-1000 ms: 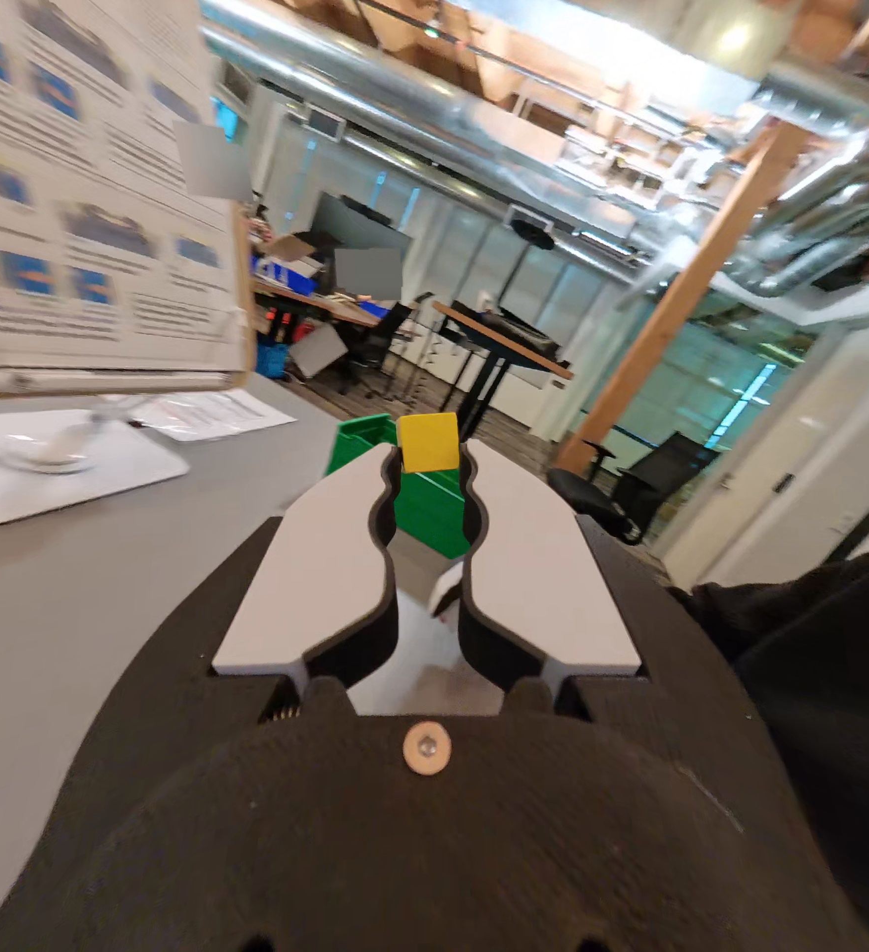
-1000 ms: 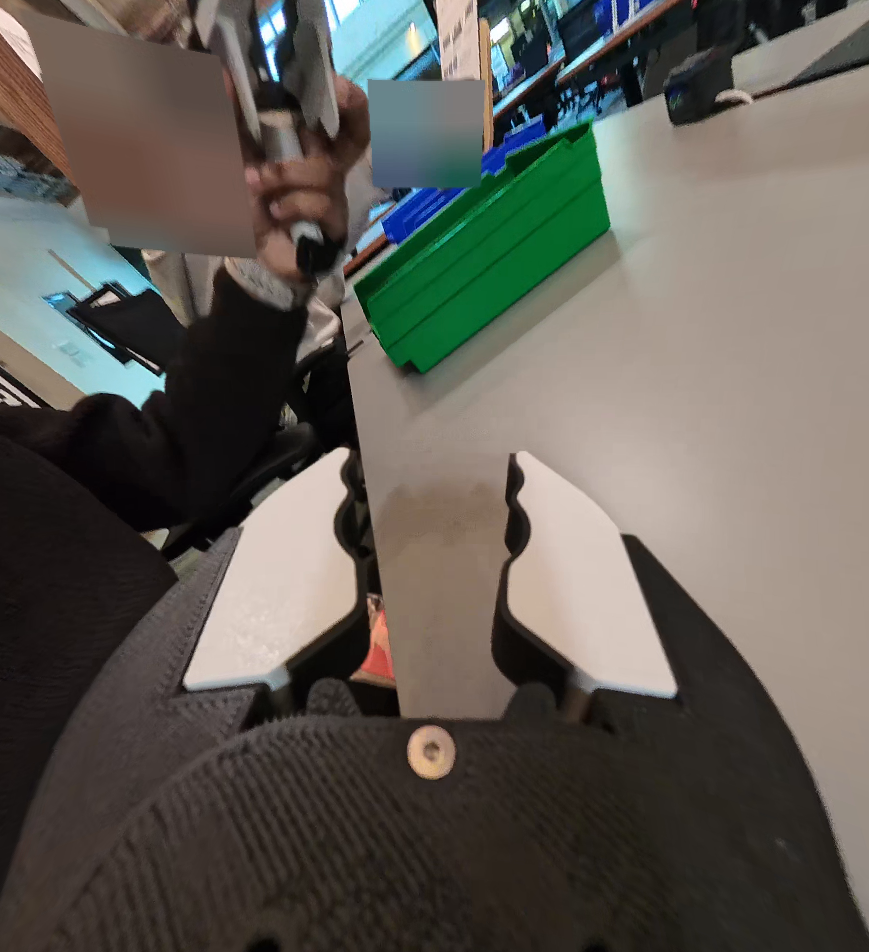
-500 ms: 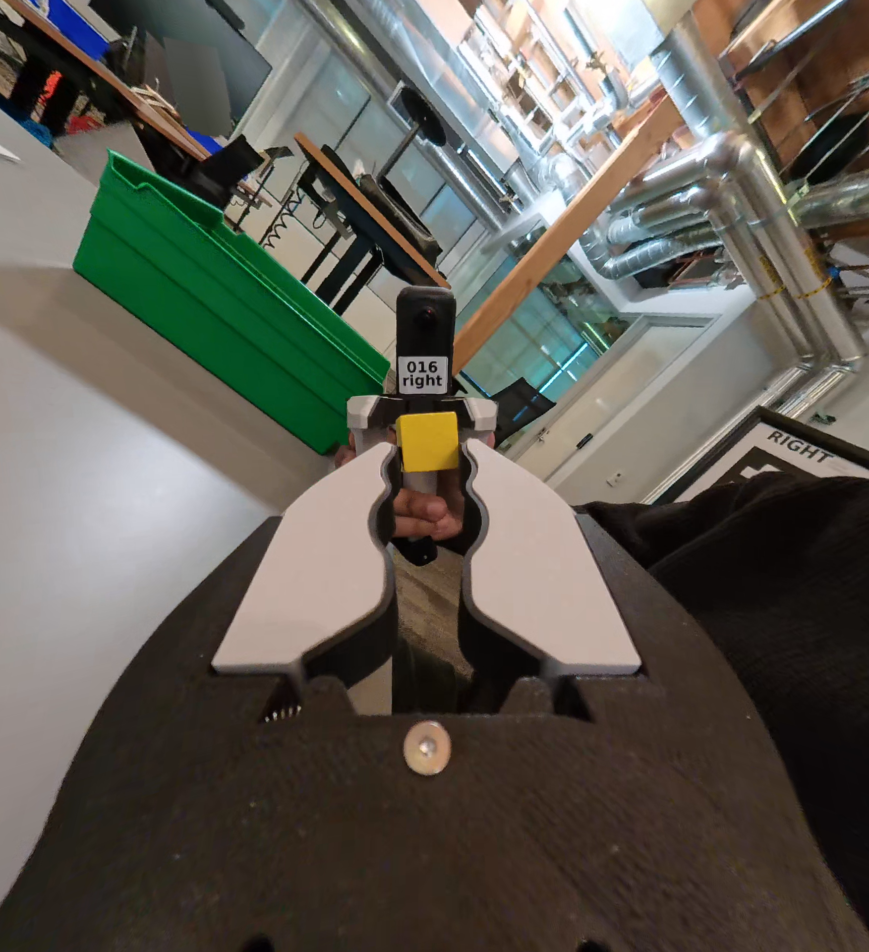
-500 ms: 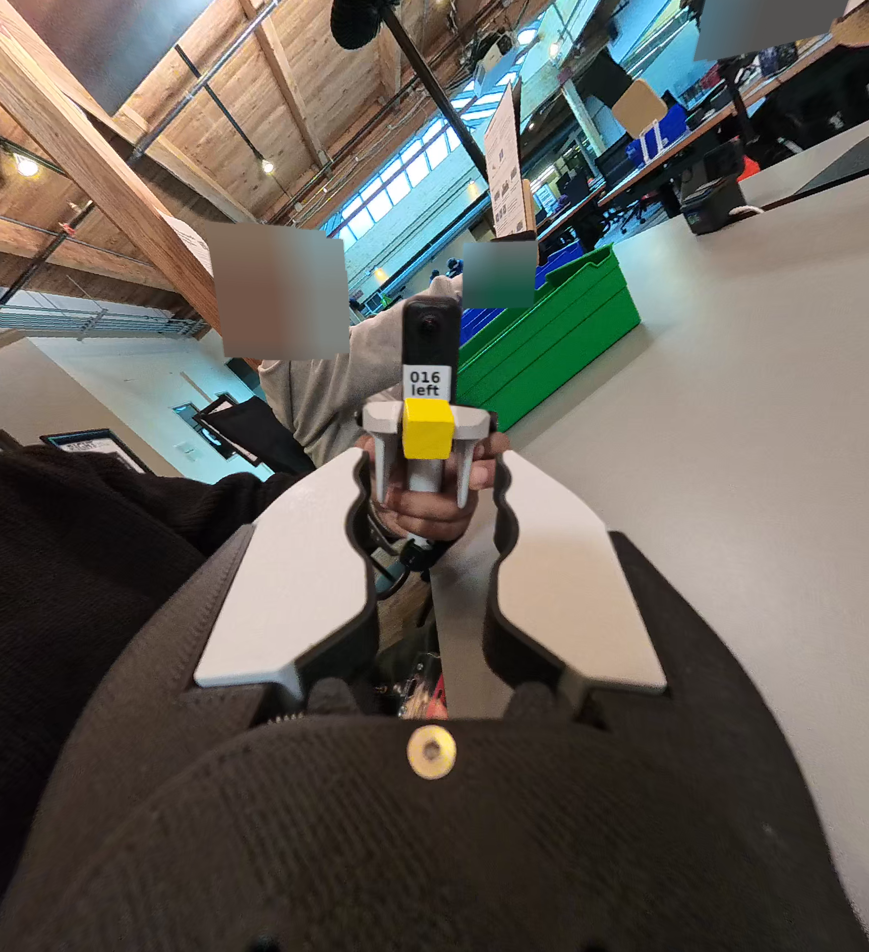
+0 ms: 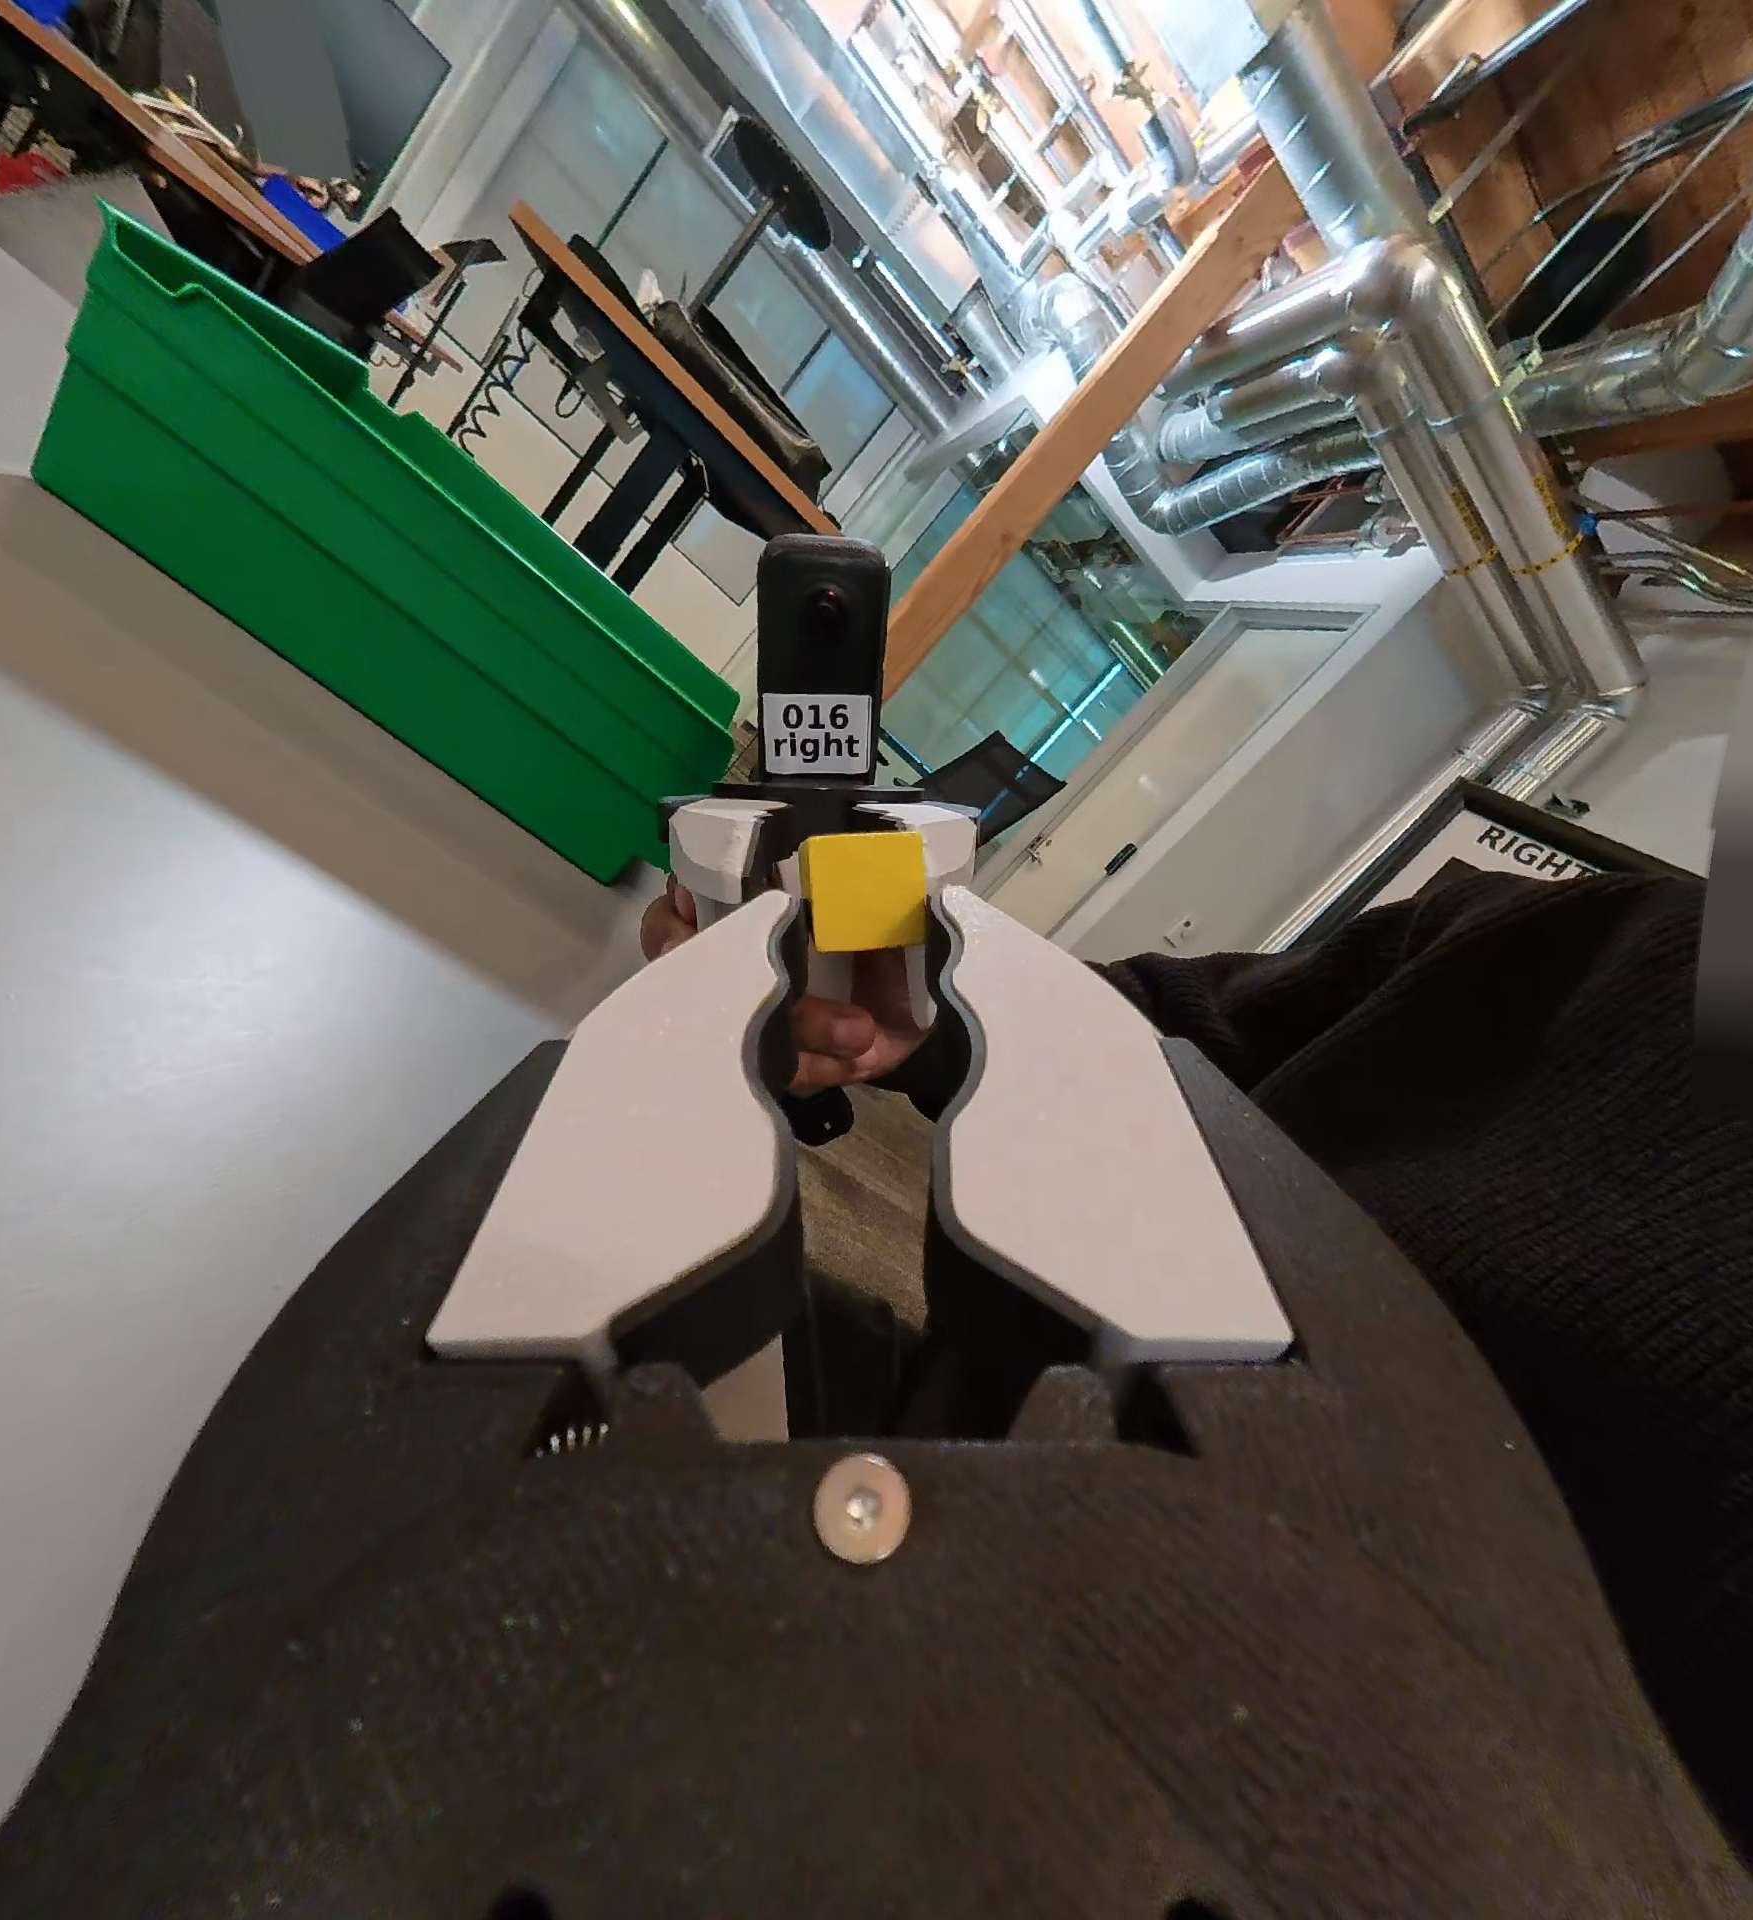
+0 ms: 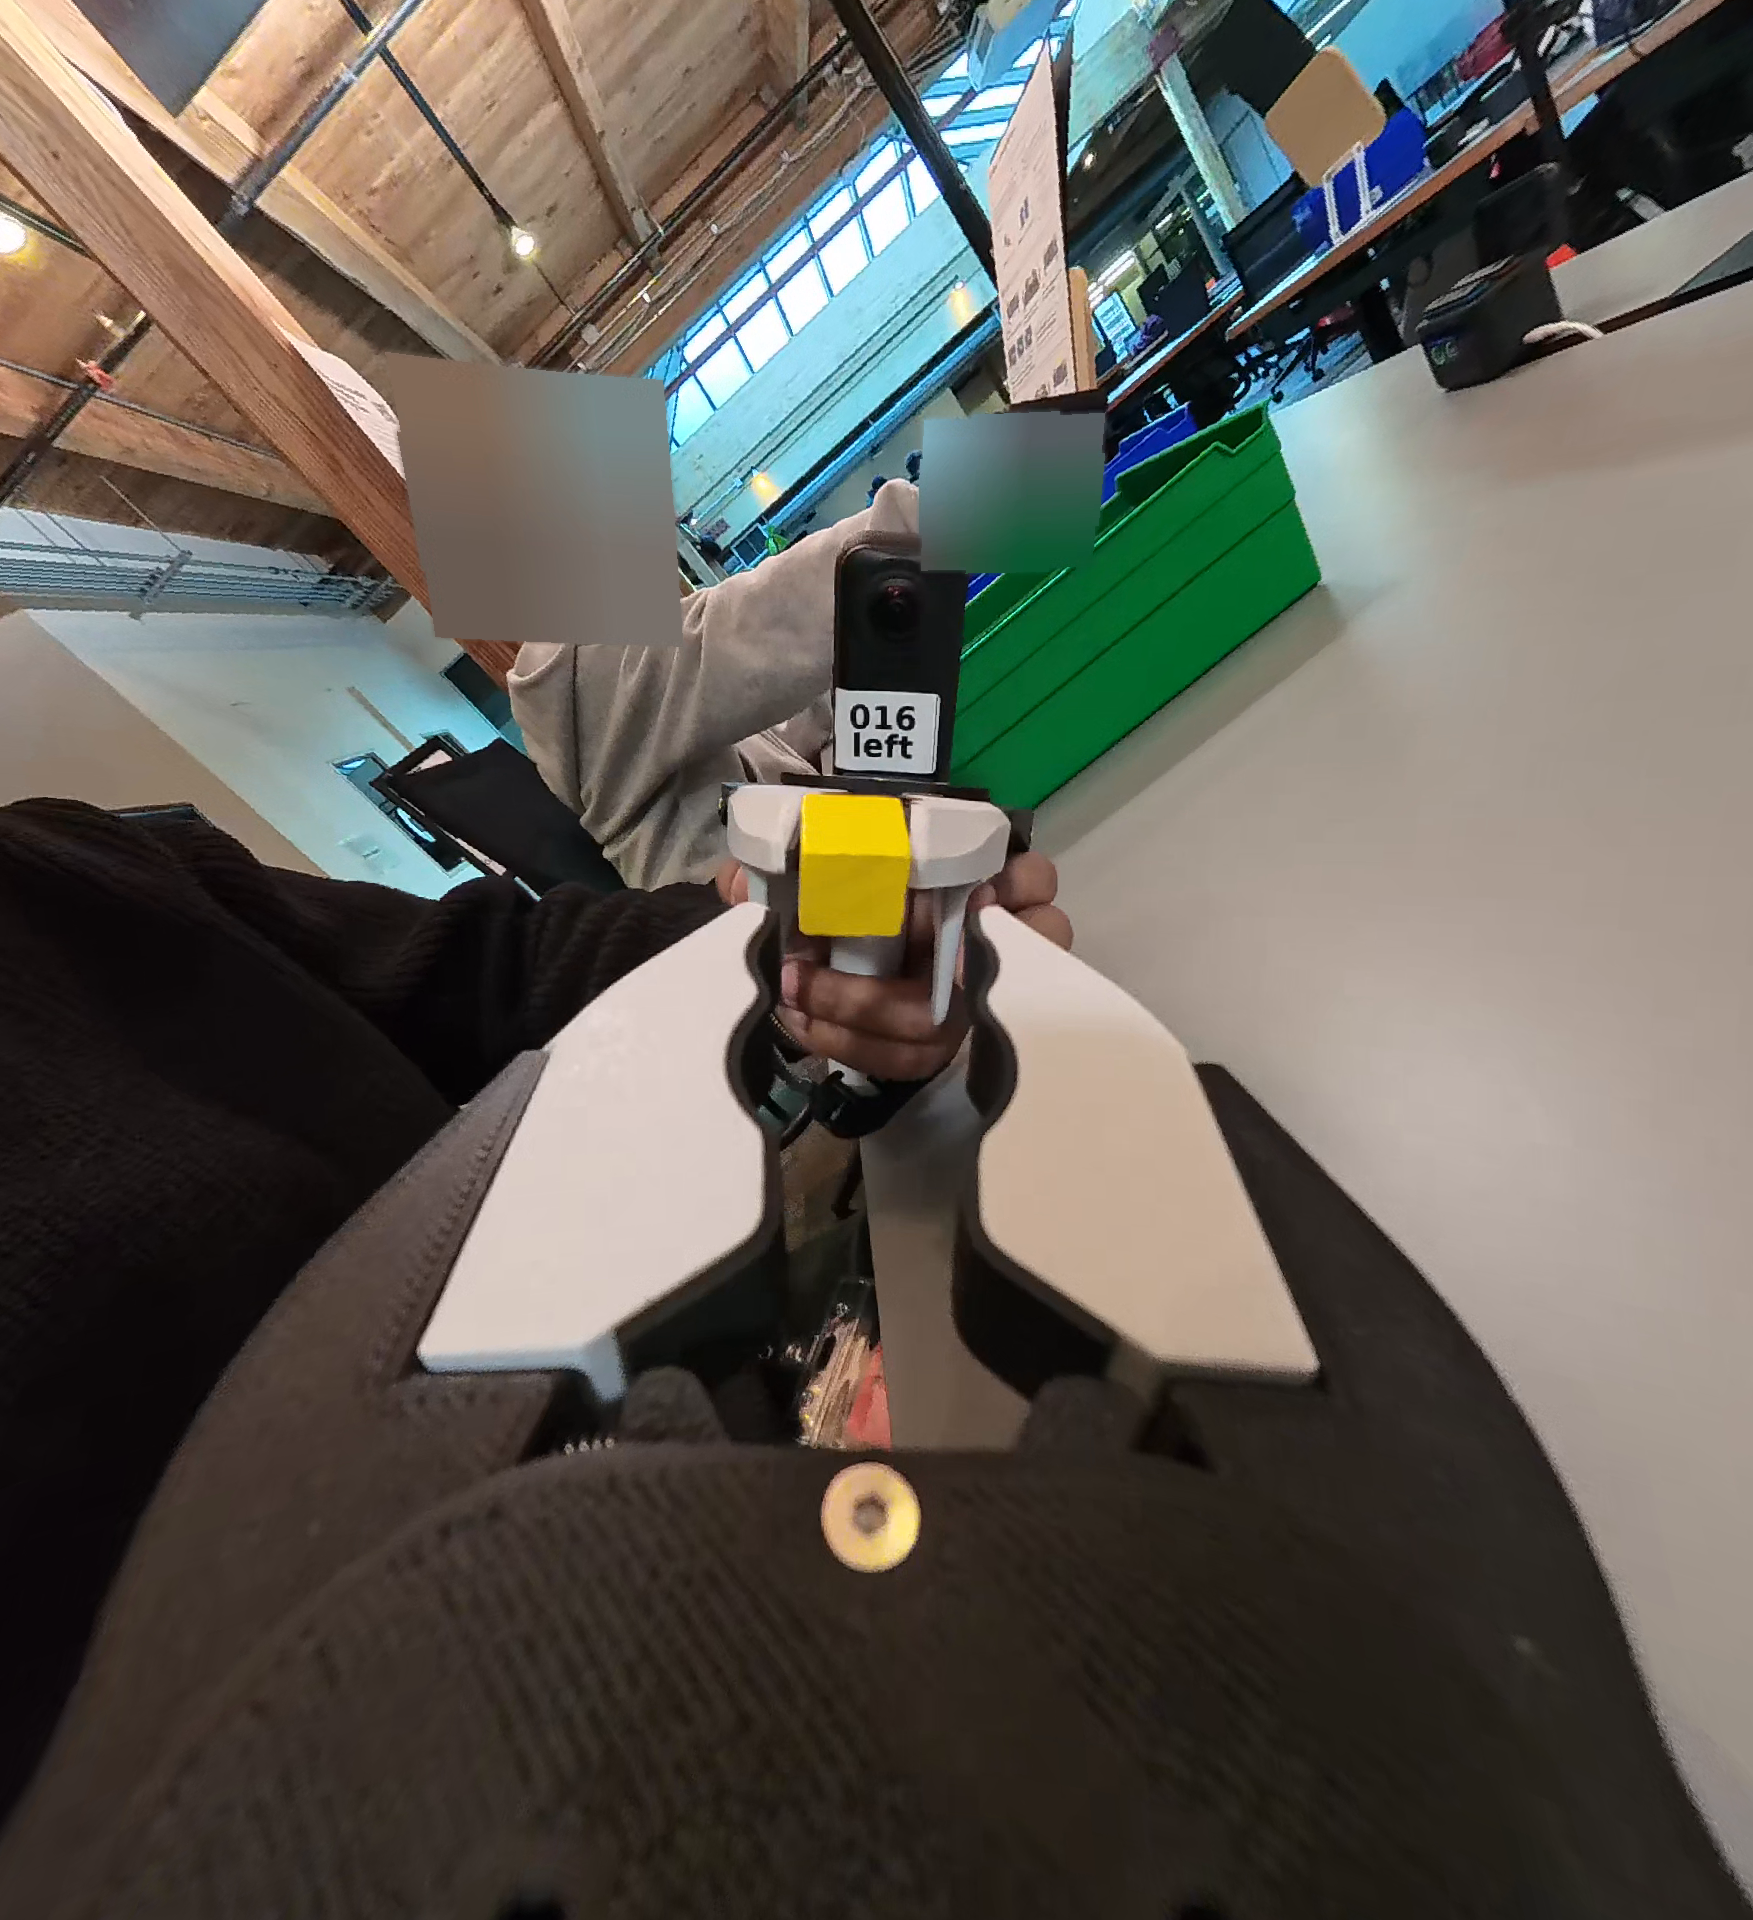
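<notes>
My left gripper (image 5: 867, 920) is shut on a small yellow cube (image 5: 864, 891), held in the air past the table's near edge. My right gripper (image 6: 872, 925) faces it head-on with its jaws apart, and its fingertips are close to the cube (image 6: 851, 864) without gripping it. In the left wrist view the right gripper (image 5: 825, 857) shows just behind the cube, with a hand (image 5: 836, 1039) on its handle. In the right wrist view the left gripper (image 6: 856, 836) shows pinching the cube, with a hand (image 6: 867, 1023) below it.
A green bin (image 5: 332, 540) stands on the grey table (image 5: 176, 1039); it also shows in the right wrist view (image 6: 1142, 623). A black box (image 6: 1485, 332) sits at the table's far end. A person in a grey hoodie (image 6: 664, 748) sits behind. Black sleeves fill the near side.
Both grippers swung round to face each other, then drew closer. The left stays shut on the cube. The right gripper's jaws have narrowed a little.
</notes>
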Motion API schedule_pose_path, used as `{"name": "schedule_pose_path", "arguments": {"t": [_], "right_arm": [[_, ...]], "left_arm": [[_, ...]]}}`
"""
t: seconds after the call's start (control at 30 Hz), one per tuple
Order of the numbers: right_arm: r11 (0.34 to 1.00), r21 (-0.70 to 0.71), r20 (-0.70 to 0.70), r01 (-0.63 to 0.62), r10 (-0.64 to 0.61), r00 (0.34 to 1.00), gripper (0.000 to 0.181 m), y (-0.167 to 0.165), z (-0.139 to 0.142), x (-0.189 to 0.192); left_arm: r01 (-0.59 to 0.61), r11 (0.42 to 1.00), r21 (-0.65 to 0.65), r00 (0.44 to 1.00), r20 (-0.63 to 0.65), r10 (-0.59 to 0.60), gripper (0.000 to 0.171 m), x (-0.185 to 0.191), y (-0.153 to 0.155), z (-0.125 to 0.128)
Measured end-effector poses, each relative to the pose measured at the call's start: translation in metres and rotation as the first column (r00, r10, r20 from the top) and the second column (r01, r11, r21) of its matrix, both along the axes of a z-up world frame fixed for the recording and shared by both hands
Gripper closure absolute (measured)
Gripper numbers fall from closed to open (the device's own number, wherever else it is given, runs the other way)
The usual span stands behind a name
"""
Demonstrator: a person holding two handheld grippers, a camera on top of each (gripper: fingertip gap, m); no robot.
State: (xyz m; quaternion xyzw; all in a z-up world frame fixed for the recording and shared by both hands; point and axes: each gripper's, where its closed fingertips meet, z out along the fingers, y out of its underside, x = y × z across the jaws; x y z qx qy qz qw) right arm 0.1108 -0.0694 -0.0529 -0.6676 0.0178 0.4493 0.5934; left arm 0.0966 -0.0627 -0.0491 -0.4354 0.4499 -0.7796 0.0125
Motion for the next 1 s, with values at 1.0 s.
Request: {"name": "schedule_pose_path", "arguments": {"t": [1.0], "right_arm": [[0.999, -0.021, 0.101, 0.029, -0.026, 0.995, 0.161, 0.0, -0.005, 0.0]], "left_arm": [[-0.006, 0.99, 0.143, 0.998, -0.062, 0.015, 0.143, 0.002, -0.006, -0.019]]}}
